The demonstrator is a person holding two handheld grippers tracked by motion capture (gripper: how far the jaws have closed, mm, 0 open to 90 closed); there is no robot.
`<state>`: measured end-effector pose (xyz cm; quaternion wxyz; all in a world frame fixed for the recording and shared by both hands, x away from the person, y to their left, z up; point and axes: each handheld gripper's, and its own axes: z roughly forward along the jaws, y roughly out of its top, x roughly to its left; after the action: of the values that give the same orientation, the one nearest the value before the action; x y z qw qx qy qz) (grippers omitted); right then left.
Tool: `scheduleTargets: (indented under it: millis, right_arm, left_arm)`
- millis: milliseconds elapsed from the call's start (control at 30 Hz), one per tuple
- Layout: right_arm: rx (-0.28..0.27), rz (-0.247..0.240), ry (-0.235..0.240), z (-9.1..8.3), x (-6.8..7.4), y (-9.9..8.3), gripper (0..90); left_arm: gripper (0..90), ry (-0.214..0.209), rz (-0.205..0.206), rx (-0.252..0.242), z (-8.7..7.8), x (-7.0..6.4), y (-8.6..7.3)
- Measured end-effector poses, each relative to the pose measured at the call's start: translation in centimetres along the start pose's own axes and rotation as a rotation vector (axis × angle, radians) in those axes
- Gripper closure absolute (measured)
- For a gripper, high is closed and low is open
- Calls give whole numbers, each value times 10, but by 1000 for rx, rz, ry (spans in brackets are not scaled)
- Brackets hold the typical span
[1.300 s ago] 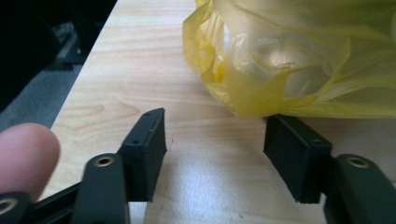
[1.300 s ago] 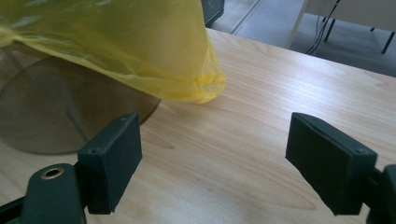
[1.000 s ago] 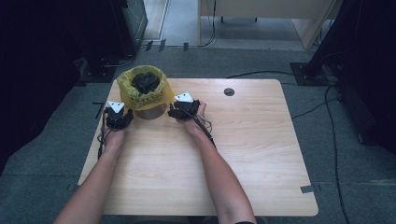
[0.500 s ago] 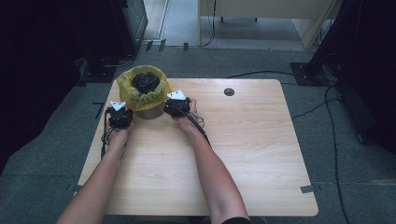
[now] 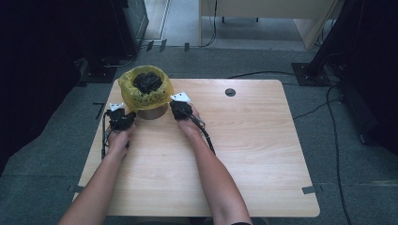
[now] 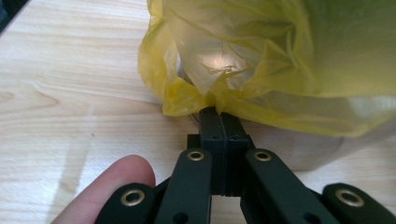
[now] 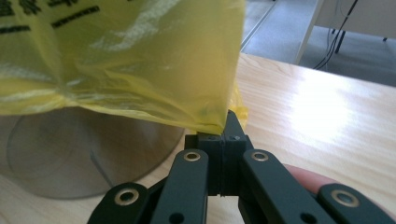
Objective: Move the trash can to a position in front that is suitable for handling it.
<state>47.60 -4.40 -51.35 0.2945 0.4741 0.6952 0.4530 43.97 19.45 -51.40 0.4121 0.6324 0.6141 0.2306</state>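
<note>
We pinch a thin yellow plastic bag (image 5: 141, 96) from both sides with two tongs.
Left tongs (image 6: 219, 122) and right tongs (image 7: 223, 127) clamp its hem; it lines a grey metal bin (image 7: 88, 151) at the pale wooden desk's (image 5: 244, 154) far-left corner.

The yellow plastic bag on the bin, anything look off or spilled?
Nothing spilled. The yellow plastic bag lines the grey metal bin, dark contents inside. Left gripper and right gripper each pinch its hanging edge, jaws closed.

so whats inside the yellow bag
A dark crumpled mass fills the top of the yellow bag. What it is, and anything beneath it, is hidden; the bag lines a metal bin.
</note>
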Motion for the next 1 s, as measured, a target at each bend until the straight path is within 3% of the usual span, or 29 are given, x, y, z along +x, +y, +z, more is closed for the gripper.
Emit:
scheduleTargets:
  millis: [100, 400, 533, 800, 1000]
  right_arm:
    - [-1, -7, -3, -6, -2, -4, 900]
    - [-9, 6, -27, -33, -12, -17, 900]
    - [-14, 20, -43, -47, -20, -24, 900]
    - [-11, 30, -76, -80, -30, -39, 900]
    - [-11, 52, -101, -107, -42, -52, 900]
  left_arm:
    - [900, -25, -6, 5, -2, -6, -5]
    - [900, -56, 45, 38, -9, -34, -20]
    - [900, -71, 47, 50, -12, -46, -26]
    - [900, -104, 113, 79, -23, -80, -45]
    - [900, -114, 147, 82, -31, -97, -57]
